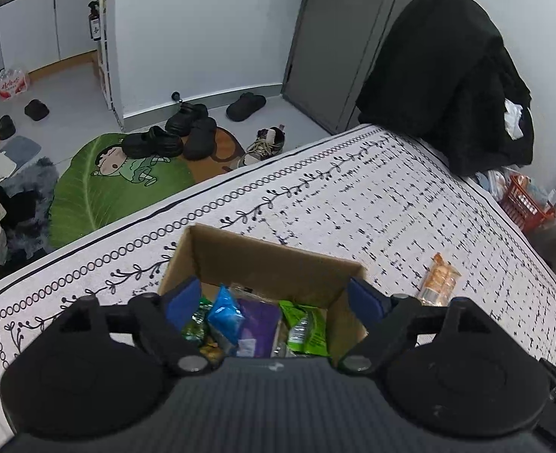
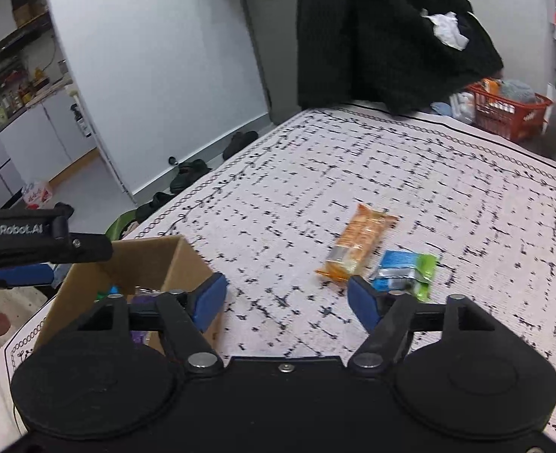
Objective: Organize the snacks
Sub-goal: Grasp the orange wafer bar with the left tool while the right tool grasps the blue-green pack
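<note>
**Both jaws standing wide and empty: two loose packets lying ahead of the right gripper**

The jaws of the right gripper (image 2: 286,296) are standing wide apart and holding nothing; bare patterned tablecloth (image 2: 447,173) is showing between the blue pads. The left gripper (image 1: 274,296) is likewise gaping fully, gripping nothing, and is hovering over the open top of the cardboard box (image 1: 263,255), its pads framing the contents.

In the right wrist view, the orange snack packet (image 2: 353,245) is lying just above and right of frame centre, ahead of the jaws and slightly toward the right pad. Its long axis is running from lower left to upper right, oblique to the gripper's closing line. The blue-and-green packet (image 2: 406,270) is sitting just beside it, to the right, close to the right pad's tip; whether the two are touching cannot be told. The right gripper is judged the nearer to both; in the left wrist view, only the orange packet is appearing, at the lower right beyond the box.

The box, at the lower left of the right wrist view, is holding several wrapped snacks: a blue pack (image 1: 226,313), a purple pack (image 1: 259,319) and green packs (image 1: 304,326) are lying jumbled inside. The next grasp is probably requiring a wrist turn to close across the packet's short side.
</note>
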